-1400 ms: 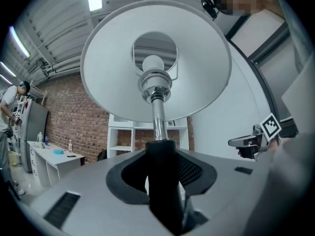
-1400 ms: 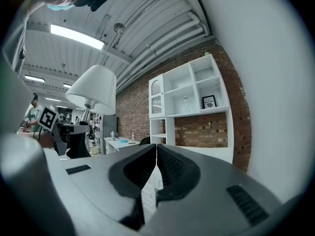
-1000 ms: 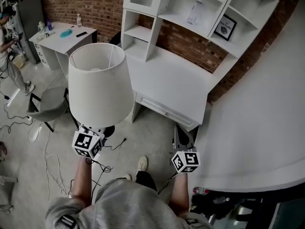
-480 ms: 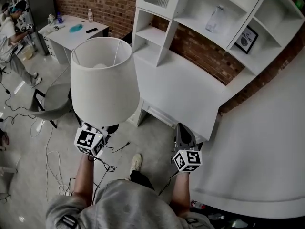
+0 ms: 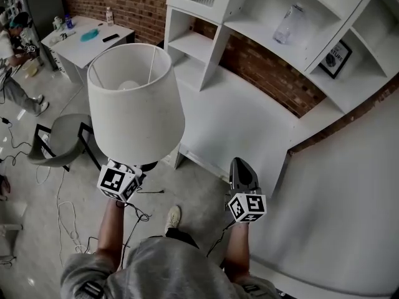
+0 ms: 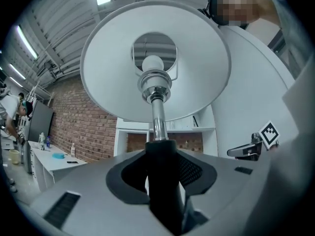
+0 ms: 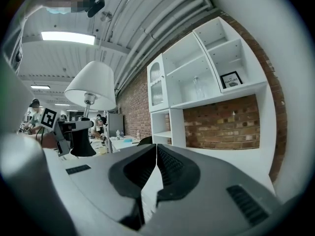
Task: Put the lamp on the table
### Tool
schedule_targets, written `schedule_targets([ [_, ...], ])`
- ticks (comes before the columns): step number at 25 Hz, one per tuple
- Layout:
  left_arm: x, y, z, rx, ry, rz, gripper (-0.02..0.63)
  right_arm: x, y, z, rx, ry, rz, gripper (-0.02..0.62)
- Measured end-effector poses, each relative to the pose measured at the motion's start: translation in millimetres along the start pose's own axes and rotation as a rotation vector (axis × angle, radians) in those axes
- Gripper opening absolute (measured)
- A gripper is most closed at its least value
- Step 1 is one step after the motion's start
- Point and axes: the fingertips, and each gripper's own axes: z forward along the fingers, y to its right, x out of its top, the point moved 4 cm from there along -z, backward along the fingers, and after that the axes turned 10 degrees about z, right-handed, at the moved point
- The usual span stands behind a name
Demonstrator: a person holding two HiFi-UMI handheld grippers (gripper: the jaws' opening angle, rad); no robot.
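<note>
A: Where is the lamp [image 5: 134, 104]?
B: In the air, upright, carried by the left gripper [image 6: 165, 154]. Its jaws are clamped on the lamp's black stem [image 6: 165, 191], just below the chrome rod [image 6: 157, 114]. The white shade [image 6: 197, 68] and the bulb [image 6: 153, 63] stand above.
A: And the surface?
B: The white surface [image 5: 240, 120] lies ahead, under the shelves [image 5: 268, 23] on the brick wall [image 5: 124, 2]. The lamp is not on it. In the head view the shade overlaps its left edge, with the floor [image 5: 187, 192] and a grey chair [image 5: 59, 139] below.
A: The right gripper [image 5: 242, 167]?
B: Jaws closed together with nothing between them, pointing toward the surface, well apart from the lamp.
A: Anything else?
B: A black cable [image 5: 134, 213] trails below the left gripper. At far left a person [image 5: 15, 42] stands by a second table [image 5: 84, 45].
</note>
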Motion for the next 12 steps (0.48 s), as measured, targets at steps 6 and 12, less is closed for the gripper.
schedule_targets([
  [6,-16.7,0.0,63.4,-0.033,-0.004,-0.002,0.144,-0.1,44.1,37.6,-0.021,-0.019,0.017,0.025],
  [12,-38.5,5.8,107.0,-0.071,-0.010,-0.016,0.144,-5.4,70.0,57.4,-0.036,-0.027,0.017,0.025],
])
